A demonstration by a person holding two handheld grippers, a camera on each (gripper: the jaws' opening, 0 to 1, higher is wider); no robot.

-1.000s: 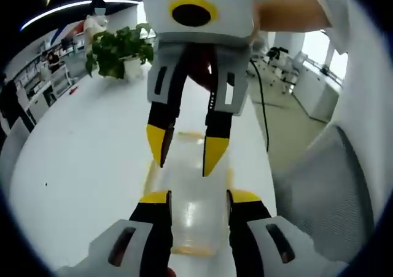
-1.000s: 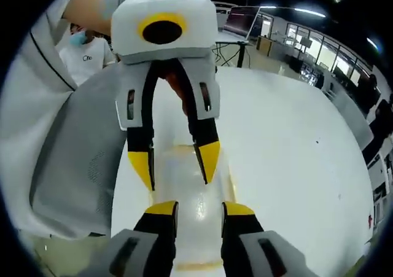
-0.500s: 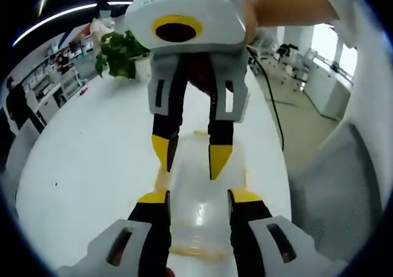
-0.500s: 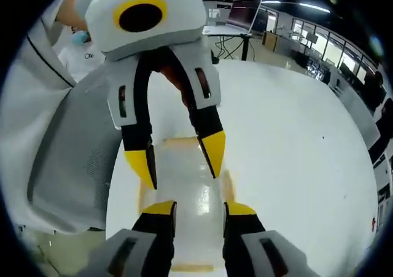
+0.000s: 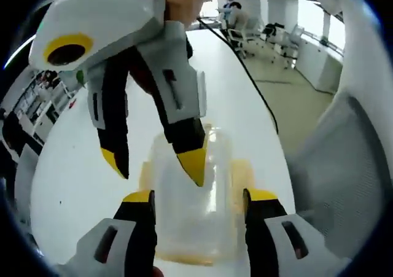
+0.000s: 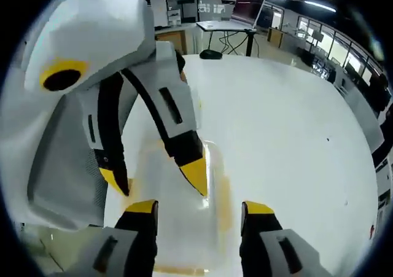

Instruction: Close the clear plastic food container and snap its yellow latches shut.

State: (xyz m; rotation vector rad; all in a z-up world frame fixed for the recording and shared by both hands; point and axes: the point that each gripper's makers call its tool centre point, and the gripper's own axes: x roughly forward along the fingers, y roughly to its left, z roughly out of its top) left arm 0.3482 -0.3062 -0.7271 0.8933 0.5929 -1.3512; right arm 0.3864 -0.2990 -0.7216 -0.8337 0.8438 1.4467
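Observation:
The clear plastic container [image 5: 206, 222] with yellow latches [image 5: 242, 171] lies on the white table [image 5: 73, 166], between the jaws of my left gripper [image 5: 199, 197]. That gripper is open, its yellow tips flanking the box. My right gripper [image 5: 153, 165] reaches in from above, tilted and open, one tip over the lid and the other off to its side. In the right gripper view the container [image 6: 178, 234] sits between my right gripper's [image 6: 199, 207] spread jaws. The left gripper [image 6: 156, 179] hangs over it, with a yellow latch [image 6: 222, 197] beside it. Whether any tip touches the lid is unclear.
A grey mesh chair [image 5: 344, 166] stands at the table's edge, beside the container, and shows again as the chair [image 6: 61, 154] in the right gripper view. A black cable [image 5: 245, 74] runs along the table. A laptop [image 6: 245, 7] sits on a stand beyond. Wide bare table [image 6: 288, 123] lies on the other side.
Both grippers' jaws have spread wider. Each view has tilted and come closer to the container, so the opposing gripper now leans in from the upper left rather than straight ahead.

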